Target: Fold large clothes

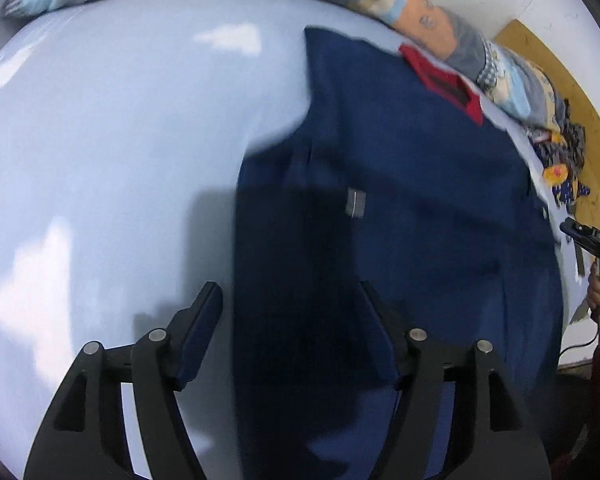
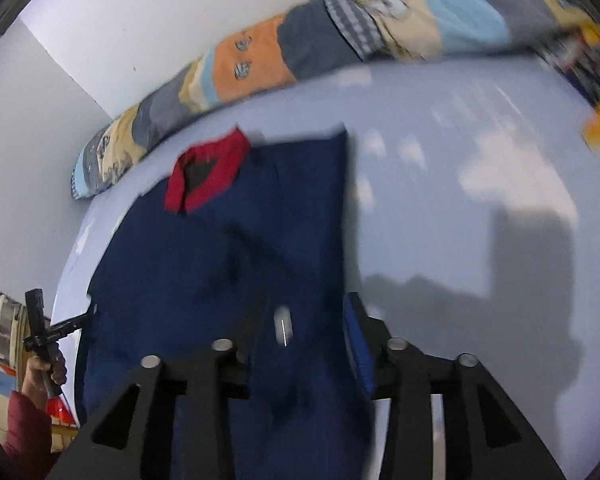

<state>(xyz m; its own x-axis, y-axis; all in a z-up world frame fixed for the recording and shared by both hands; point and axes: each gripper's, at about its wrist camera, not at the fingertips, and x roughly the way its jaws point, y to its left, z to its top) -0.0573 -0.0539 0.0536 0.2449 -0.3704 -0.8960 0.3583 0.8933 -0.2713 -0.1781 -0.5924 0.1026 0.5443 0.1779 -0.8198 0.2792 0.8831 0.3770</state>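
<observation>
The left gripper [image 1: 292, 320] is being held with its jaws standing wide apart, angled down over the near part of the navy garment [image 1: 399, 208]; nothing is being pinched between its pads. The right gripper [image 2: 296, 328] is likewise being held parted above the same cloth, gripping nothing. The garment is being left spread flat on the pale blue bed sheet [image 1: 120, 140], its red collar [image 2: 208, 176] turned toward the far edge, where a patchwork quilt [image 2: 339, 40] is lying rolled along the wall. A small grey label [image 1: 355, 202] is showing mid-cloth. Open sheet is lying beside the garment's long edge.
</observation>
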